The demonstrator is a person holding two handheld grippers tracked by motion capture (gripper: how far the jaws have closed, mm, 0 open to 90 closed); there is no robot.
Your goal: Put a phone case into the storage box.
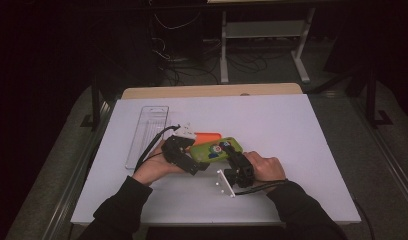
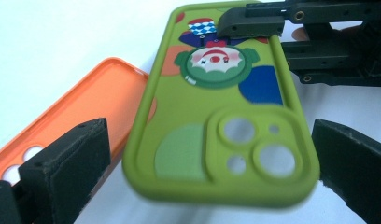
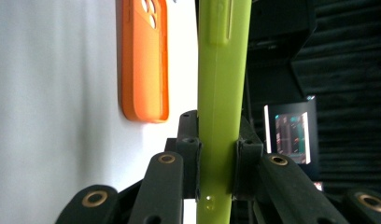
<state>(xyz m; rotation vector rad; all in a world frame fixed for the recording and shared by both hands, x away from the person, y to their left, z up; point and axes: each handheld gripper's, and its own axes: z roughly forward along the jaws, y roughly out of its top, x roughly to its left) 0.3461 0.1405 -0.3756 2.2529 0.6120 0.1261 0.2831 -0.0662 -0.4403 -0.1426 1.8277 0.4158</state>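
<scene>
A white surface (image 1: 292,130) carries a clear tray (image 1: 148,135) and an orange case (image 1: 208,136). Above it, the right gripper (image 3: 216,161) clamps the green case (image 2: 216,116) by its edge. The left gripper (image 2: 202,168) stands apart around the case's camera end.

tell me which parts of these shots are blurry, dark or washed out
High view: the room behind the table is nearly black, the tabletop evenly lit. Left gripper view: the near end of the green phone case is soft, and the tabletop at upper left is washed out white. Right gripper view: the orange phone case is fairly sharp, the background at right dark.
</scene>
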